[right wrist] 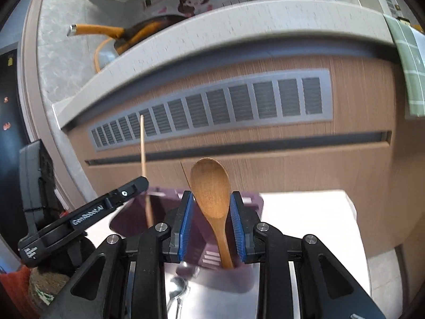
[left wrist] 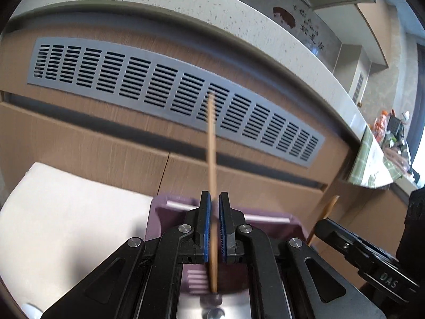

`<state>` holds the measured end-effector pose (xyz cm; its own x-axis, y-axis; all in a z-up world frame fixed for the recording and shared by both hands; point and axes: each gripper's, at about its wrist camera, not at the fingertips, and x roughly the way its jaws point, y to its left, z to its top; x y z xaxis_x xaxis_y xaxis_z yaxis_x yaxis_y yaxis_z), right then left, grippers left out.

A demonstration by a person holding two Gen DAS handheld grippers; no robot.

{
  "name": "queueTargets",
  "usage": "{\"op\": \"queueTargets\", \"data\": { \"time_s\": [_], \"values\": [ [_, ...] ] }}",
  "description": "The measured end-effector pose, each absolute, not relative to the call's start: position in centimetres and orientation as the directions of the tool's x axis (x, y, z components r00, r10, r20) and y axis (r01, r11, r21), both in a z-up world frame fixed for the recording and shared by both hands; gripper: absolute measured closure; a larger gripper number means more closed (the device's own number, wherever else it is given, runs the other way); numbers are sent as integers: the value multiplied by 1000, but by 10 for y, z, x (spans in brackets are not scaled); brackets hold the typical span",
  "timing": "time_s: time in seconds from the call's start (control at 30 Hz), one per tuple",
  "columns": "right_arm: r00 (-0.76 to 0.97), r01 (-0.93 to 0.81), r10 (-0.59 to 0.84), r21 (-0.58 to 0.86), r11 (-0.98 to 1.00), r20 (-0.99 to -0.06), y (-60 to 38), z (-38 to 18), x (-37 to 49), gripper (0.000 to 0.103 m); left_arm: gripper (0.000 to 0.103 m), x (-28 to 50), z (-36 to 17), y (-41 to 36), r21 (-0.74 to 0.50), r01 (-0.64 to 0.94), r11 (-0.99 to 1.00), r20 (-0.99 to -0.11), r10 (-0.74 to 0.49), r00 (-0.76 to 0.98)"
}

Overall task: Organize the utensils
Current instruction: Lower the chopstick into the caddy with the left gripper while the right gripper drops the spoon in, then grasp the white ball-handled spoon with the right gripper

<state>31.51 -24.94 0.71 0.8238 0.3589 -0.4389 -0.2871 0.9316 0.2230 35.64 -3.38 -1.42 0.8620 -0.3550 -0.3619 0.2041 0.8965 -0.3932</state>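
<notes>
My left gripper (left wrist: 215,199) is shut on a thin wooden chopstick (left wrist: 211,143) that stands upright above a purple utensil holder (left wrist: 170,210). The chopstick also shows in the right wrist view (right wrist: 143,148), beside the left gripper's body (right wrist: 87,212). My right gripper (right wrist: 211,199) is open around a wooden spoon (right wrist: 211,188) that stands bowl-up in the purple holder (right wrist: 255,202); the pads do not touch it. The spoon's tip shows in the left wrist view (left wrist: 329,207) by the right gripper's body (left wrist: 358,250).
A wooden cabinet front with a grey vent grille (left wrist: 170,90) and a speckled counter edge (left wrist: 186,5) rise behind. A white surface (left wrist: 71,218) lies beside the holder. A metal spoon (right wrist: 178,289) lies on a shiny tray below. A green checked cloth (right wrist: 409,63) hangs at right.
</notes>
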Motion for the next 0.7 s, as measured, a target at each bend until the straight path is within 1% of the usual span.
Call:
{"op": "queueTargets", "data": {
  "time_s": [0.07, 0.13, 0.2, 0.27, 0.33, 0.43, 0.5, 0.6, 0.7],
  "values": [
    [805, -278, 357, 231, 932, -474, -250, 0, 315, 75, 95, 348, -15, -35, -389, 219, 895, -372, -370, 851],
    [792, -281, 368, 244, 928, -487, -254, -1, 312, 75, 90, 341, -12, -35, -378, 225, 898, -386, -373, 844],
    [799, -283, 365, 237, 929, -478, -257, 2, 304, 74, 78, 329, -6, -29, -381, 230, 896, -386, -380, 841],
    [817, -285, 352, 211, 935, -457, -259, 9, 293, 73, 74, 316, 0, -22, -387, 230, 893, -376, -380, 845],
    [835, -290, 339, 177, 941, -434, -261, 17, 276, 73, 73, 297, 6, -9, -378, 204, 903, -381, -353, 855],
    [830, -306, 334, 137, 942, -447, -260, 19, 258, 73, 73, 276, 5, 10, -356, 128, 926, -434, -285, 854],
    [809, -329, 348, 126, 936, -473, -256, 15, 251, 73, 73, 263, -3, 25, -330, 53, 942, -511, -226, 830],
    [769, -370, 360, 91, 924, -528, -245, -2, 239, 73, 73, 244, -20, 43, -314, -18, 949, -595, -181, 783],
    [701, -423, 382, 79, 903, -602, -228, -24, 232, 73, 73, 221, -37, 60, -331, -63, 942, -639, -174, 749]
  ]
}}
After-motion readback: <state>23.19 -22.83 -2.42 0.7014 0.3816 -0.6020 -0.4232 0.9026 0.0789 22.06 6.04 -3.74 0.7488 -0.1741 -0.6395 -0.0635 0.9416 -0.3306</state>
